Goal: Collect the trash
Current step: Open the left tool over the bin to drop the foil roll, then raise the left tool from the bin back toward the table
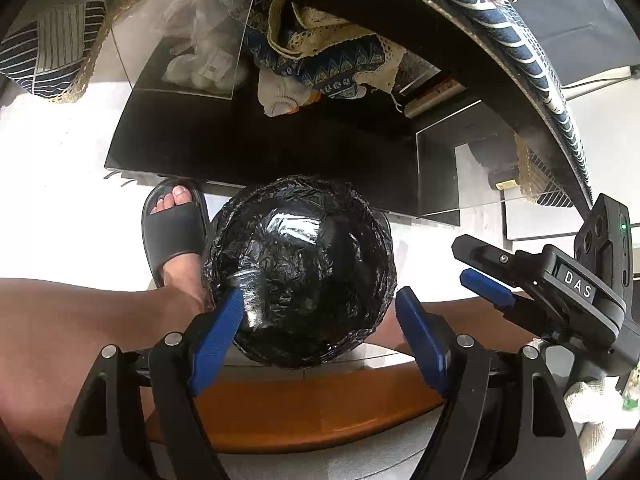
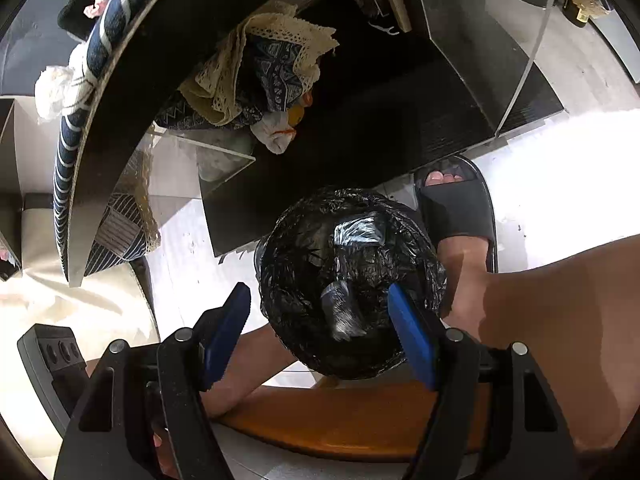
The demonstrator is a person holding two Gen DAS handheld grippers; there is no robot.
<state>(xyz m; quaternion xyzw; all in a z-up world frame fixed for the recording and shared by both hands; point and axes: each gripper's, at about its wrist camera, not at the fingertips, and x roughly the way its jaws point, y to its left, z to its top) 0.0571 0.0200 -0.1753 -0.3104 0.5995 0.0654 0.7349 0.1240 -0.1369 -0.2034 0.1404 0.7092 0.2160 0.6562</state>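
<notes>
Pale floor carries a bin [image 1: 300, 276] lined with a black bag, something clear lying inside. Left tool [image 1: 320, 324] and right tool [image 2: 318, 322] both hang released above it, empty. Crumpled tissue [image 2: 54, 92] seemingly remains on the worktop's edge, so collecting looks unfinished.

Strong daylight blows out the floor [image 1: 48, 184]; glare on the bin liner [image 1: 296, 232]; fisheye edges bend

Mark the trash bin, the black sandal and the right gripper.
trash bin [image 1: 304, 280], left wrist view, on the black liner inside.
black sandal [image 1: 172, 232], left wrist view, on the strap.
right gripper [image 2: 318, 332], right wrist view, midway between the fingertips.
</notes>
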